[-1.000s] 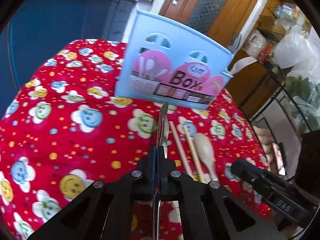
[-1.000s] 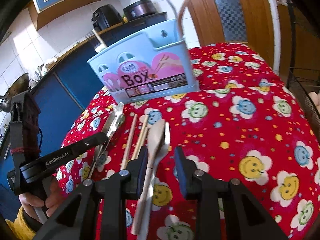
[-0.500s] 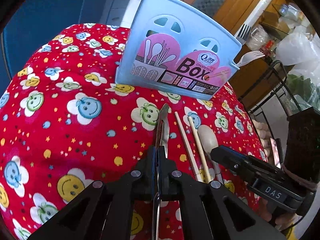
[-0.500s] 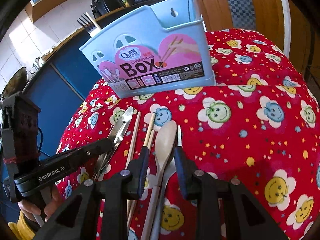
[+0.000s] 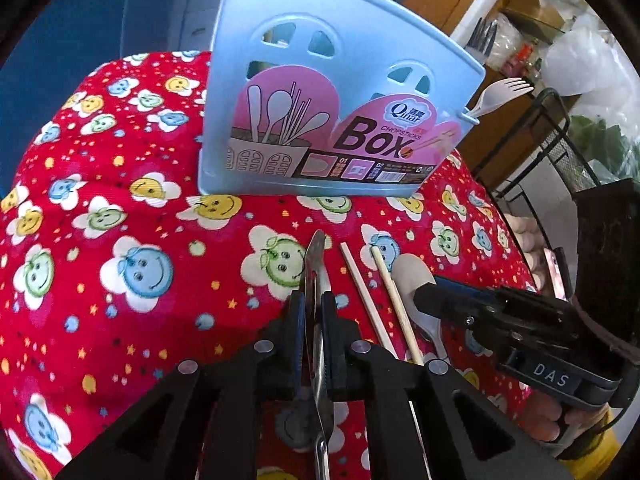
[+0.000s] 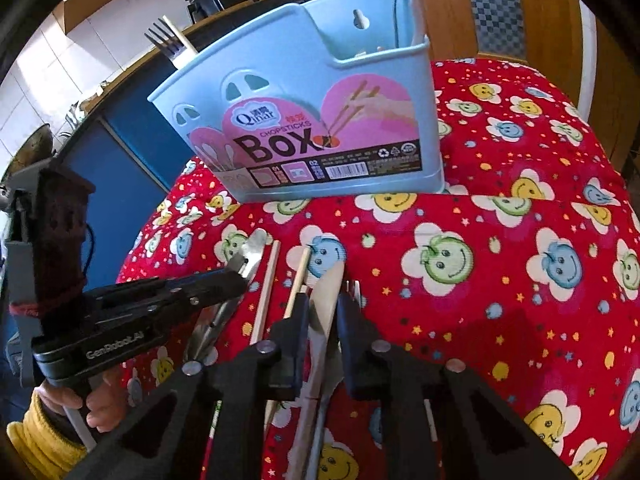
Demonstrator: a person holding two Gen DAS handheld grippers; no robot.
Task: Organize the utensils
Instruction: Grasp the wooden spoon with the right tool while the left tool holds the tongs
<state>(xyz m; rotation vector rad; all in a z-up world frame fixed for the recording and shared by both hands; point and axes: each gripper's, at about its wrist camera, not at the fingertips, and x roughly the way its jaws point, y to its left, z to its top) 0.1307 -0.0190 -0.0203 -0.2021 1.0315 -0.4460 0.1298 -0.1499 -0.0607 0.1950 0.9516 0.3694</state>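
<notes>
A light blue chopsticks box stands on the red smiley tablecloth; it also shows in the right wrist view. My left gripper is shut on a metal knife, blade pointing at the box. My right gripper is shut on a wooden spoon, with a metal fork lying under it. Two wooden chopsticks lie between the knife and the spoon. A beige plastic fork and a dark fork stick out of the box.
A blue cabinet stands behind the table on the left. A black wire rack and bags stand to the right of the table. Wooden doors are at the back.
Both grippers have moved forward toward the box. My right gripper has closed on the wooden spoon and tilted it on edge. The left keeps hold of the knife.
</notes>
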